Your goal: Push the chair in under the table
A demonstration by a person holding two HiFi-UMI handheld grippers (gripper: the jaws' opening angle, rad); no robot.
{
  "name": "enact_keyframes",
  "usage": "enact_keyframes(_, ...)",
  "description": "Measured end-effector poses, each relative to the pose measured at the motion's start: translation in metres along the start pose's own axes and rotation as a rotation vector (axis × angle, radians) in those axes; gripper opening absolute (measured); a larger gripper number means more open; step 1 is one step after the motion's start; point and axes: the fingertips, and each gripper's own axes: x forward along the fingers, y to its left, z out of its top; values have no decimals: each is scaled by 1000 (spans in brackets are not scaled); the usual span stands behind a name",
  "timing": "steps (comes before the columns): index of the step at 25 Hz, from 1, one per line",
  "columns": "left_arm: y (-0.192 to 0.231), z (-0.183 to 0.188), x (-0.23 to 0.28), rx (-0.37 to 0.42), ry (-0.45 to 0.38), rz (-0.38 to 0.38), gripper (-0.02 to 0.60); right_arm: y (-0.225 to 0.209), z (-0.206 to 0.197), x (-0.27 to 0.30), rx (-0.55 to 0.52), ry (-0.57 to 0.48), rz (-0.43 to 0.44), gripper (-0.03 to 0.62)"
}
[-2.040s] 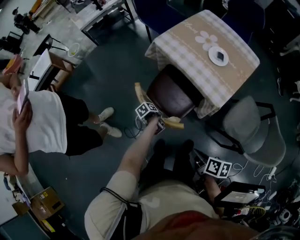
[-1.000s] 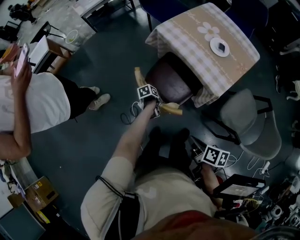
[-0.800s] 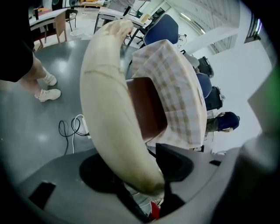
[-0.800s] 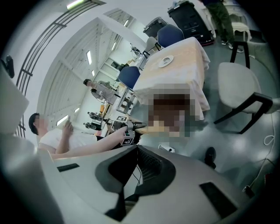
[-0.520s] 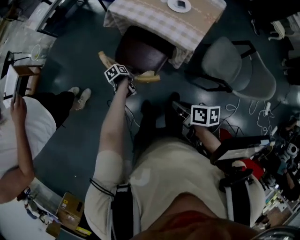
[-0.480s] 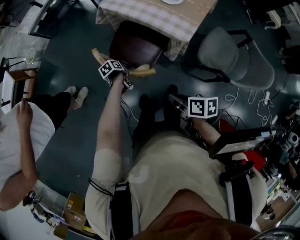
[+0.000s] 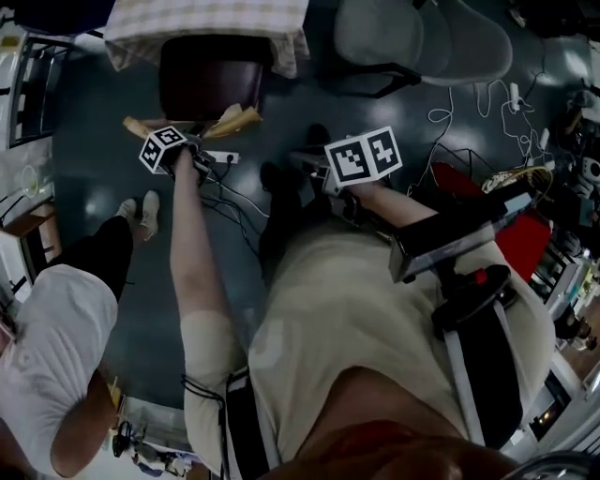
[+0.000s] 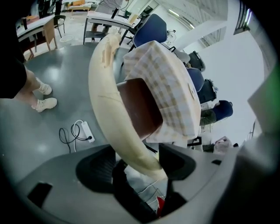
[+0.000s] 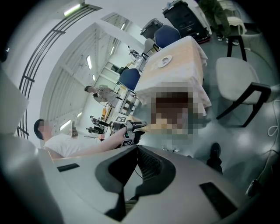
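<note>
Though its dark brown seat shows, the chair (image 7: 211, 84) has its front edge hidden beneath the hanging checked cloth of the table (image 7: 206, 19), which the head view's top edge cuts off. The chair's legs cannot be made out, and in the right gripper view the chair is blurred over. Its curved cream backrest (image 8: 109, 109) runs between the jaws of the left gripper (image 8: 139, 174), which have just been opening and stand wide, released from the wood. Well apart from the chair, close to the person (image 7: 356, 309), the right gripper (image 9: 136, 171) is clenched on nothing.
</note>
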Motion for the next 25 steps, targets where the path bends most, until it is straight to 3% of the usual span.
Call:
enact_keyframes(9,-8,-3,-14,18,-22,1,288,14,4,-12,-20,0,28,9)
enact_keyframes(13,-15,-7,-17,46,-9,33,288,19,3,-12,-8,-19,23,9)
enact_keyframes(19,-12,-4,-11,25,-15,100,288,11,5,-17,0,-34,15,9)
enact_keyframes(25,-15,-12,0,19,36,151,288,-6,1,-35,64,-71,-20,9)
